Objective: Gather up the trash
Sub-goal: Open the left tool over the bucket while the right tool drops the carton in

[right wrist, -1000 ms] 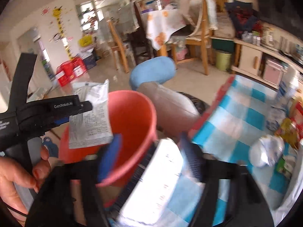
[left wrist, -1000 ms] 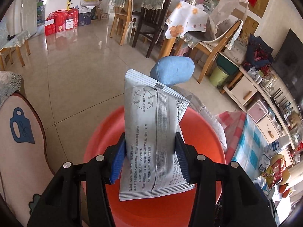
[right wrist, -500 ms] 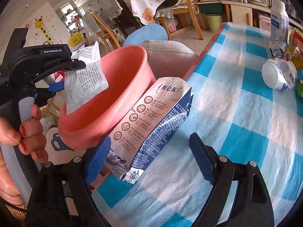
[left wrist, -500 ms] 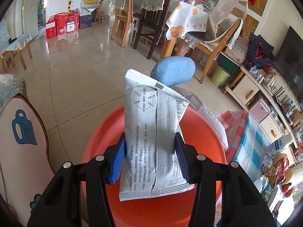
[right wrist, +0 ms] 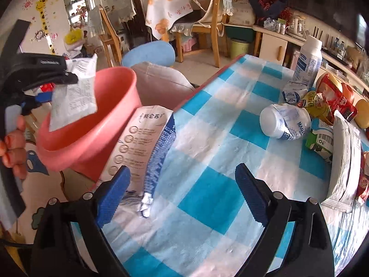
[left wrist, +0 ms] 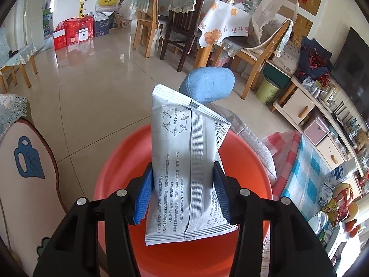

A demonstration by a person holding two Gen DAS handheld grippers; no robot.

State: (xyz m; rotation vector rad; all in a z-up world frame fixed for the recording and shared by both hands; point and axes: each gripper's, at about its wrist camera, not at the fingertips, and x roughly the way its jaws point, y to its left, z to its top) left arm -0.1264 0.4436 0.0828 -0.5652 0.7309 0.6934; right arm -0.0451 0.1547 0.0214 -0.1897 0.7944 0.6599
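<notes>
Two grippers are in play. Your left gripper (left wrist: 183,194) has its blue fingers (left wrist: 144,198) clamped on a silver-grey printed sachet (left wrist: 184,161), holding it upright over the mouth of the orange-red plastic basin (left wrist: 115,175). From the right wrist view, the same sachet (right wrist: 73,99) hangs at the basin's (right wrist: 92,127) near rim, with your left hand (right wrist: 12,147) wrapped round the gripper handle.

Your right gripper (right wrist: 182,195) points down at the bench (right wrist: 207,196), which is covered in a blue-and-white checked cloth. Its fingers (right wrist: 113,194) stand wide apart and are opening further, pressing on nothing. A blue-and-white milk carton (right wrist: 140,152) lies flattened at the bench's left edge, leaning against the outside of the basin; its lower end is just beside your left-hand finger, partly behind it, and not gripped.

More trash lies well apart on the far right of the bench: a crushed white plastic bottle (right wrist: 284,121) on its side, an upright white bottle (right wrist: 307,61), a small crumpled white pack (right wrist: 291,93), red and yellow snack wrappers (right wrist: 327,101), a green-and-white carton (right wrist: 321,140) and a long silver pouch (right wrist: 343,161).
</notes>
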